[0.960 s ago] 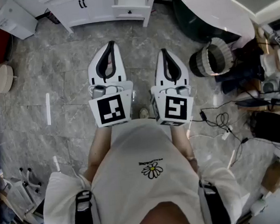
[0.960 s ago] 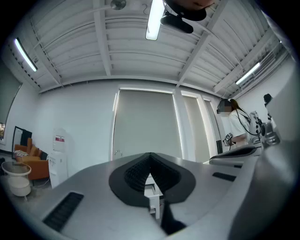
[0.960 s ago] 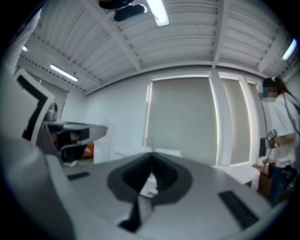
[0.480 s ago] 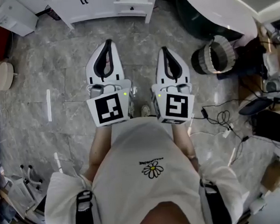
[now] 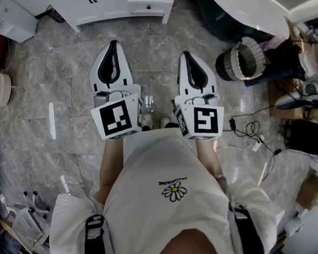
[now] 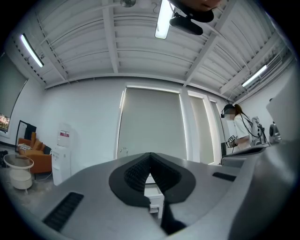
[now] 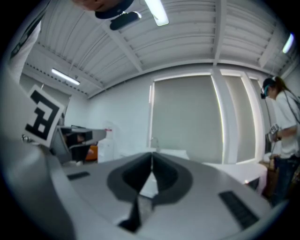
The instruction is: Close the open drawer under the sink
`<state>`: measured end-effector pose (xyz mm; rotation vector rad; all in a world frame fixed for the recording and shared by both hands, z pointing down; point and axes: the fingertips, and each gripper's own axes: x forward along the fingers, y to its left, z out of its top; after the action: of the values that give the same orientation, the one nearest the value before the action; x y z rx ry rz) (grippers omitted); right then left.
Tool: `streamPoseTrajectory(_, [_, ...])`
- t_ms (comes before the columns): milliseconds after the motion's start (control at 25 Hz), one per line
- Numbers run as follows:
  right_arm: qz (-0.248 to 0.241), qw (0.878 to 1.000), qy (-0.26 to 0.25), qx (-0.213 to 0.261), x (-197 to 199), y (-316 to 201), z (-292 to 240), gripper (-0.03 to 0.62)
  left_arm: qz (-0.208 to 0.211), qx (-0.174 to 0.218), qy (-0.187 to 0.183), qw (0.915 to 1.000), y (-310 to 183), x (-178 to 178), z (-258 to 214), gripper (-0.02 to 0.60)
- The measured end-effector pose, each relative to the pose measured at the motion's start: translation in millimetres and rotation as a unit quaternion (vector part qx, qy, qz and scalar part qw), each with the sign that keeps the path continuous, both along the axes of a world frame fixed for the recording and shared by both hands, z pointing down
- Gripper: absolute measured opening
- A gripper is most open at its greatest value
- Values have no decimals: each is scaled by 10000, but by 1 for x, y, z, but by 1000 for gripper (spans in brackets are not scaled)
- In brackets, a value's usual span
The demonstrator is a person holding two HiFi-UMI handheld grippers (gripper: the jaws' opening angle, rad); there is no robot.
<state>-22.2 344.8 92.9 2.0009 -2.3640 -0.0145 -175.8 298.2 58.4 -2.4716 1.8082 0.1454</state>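
**White drawer open ahead; both grippers clenched empty**

The drawer (image 5: 149,0) is white with a small dark pull on its front. It juts out of a white cabinet (image 5: 107,5) at the head view's top edge. The left gripper (image 5: 113,44) and right gripper (image 5: 186,55) hang well short of it over the grey marble floor (image 5: 63,76), jaws pressed together on nothing.

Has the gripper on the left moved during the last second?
Yes. The left gripper has shifted slightly to the left in the head view, further aside from the open drawer ahead.
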Motion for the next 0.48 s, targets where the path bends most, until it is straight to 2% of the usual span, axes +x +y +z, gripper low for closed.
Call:
streamPoseTrajectory(120, [45, 9999, -22, -114, -9, -4, 12, 29, -11, -55, 156, 9999, -9, -15, 6, 20])
streamPoseTrajectory(240, [93, 9997, 32, -212, -16, -5, 20, 29, -33, -46, 140, 9999, -14, -27, 12, 20])
streamPoseTrajectory(480, [92, 9997, 116, -208, -18, -16, 19, 29, -152, -24, 317, 9994, -25, -44, 16, 20])
